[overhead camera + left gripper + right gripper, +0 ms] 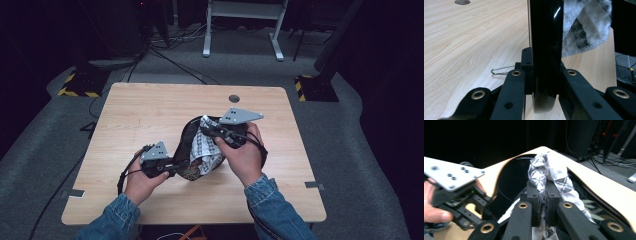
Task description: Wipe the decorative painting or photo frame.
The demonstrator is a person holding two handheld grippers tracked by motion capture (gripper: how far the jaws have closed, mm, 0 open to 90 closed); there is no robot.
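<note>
High view: black bag (186, 134) at table (150, 115) centre. Left gripper (170, 167) clamped on bag rim. Right gripper (542, 202) pinching patterned cloth (549, 171) over opening. Step judged: stuffing cloth. Next: push down, release.

Both grippers on bag (186, 145) w/ cloth (204, 145)

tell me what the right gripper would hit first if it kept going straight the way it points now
Probably the dark inside of the black bag, just beyond the white-and-grey patterned cloth that the right gripper is clamped on. Depth is hard to judge, so the bag's far wall is a guess.
</note>
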